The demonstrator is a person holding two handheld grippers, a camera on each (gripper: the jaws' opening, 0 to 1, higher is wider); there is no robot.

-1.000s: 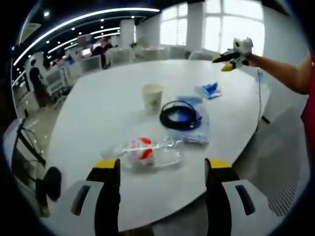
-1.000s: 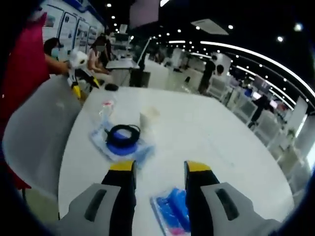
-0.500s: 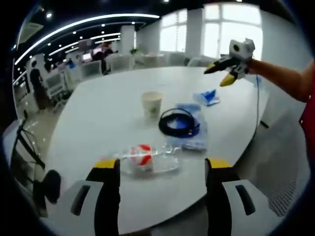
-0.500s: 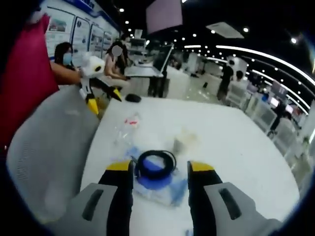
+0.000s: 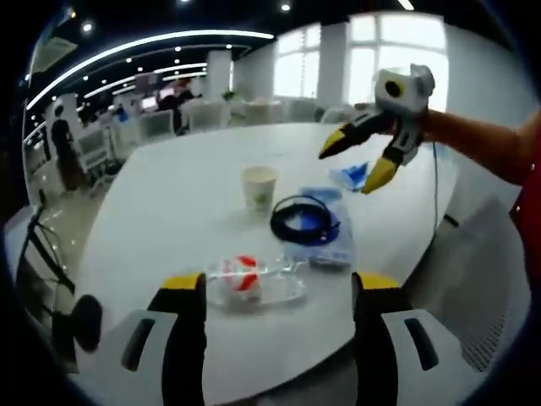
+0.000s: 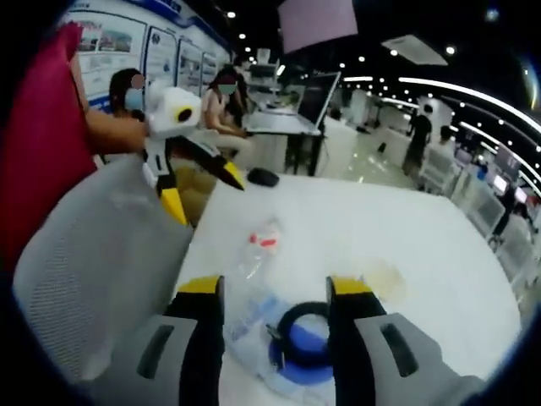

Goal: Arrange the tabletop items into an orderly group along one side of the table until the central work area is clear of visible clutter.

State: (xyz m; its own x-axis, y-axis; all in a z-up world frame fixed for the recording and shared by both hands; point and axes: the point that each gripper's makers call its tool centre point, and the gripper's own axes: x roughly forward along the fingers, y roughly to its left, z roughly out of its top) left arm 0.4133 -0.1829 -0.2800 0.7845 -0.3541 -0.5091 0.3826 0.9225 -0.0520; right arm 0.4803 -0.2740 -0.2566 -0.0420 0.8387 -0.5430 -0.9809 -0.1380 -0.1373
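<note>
- While the left gripper (image 5: 279, 292) hovers with its jaws spread wide and nothing between them, the clear plastic bottle (image 5: 254, 281) with the red label lies on its side just ahead of the tips, at the table's (image 5: 169, 186) near edge.
- The right gripper (image 6: 275, 296) also stands wide and empty, poised above the black cable coil (image 6: 306, 334), which rests on a blue-and-clear plastic bag (image 6: 254, 342).
- Taking the coil as the landmark: the paper cup (image 5: 259, 186) stands upright just beyond it, the bottle lies on the near side of it, and a small blue packet (image 5: 353, 175) sits past it toward the far edge.
- Risk, as I judge it: the bottle could roll off the near edge if nudged; the coil may slide off the slippery bag when gripped; the light cup could tip if either gripper brushes it.
- Count: one bottle, one cup, one coil, one bag, one packet, two grippers.
- A dark computer mouse (image 6: 264, 177) lies at the table's far end, well apart from the coil.
</note>
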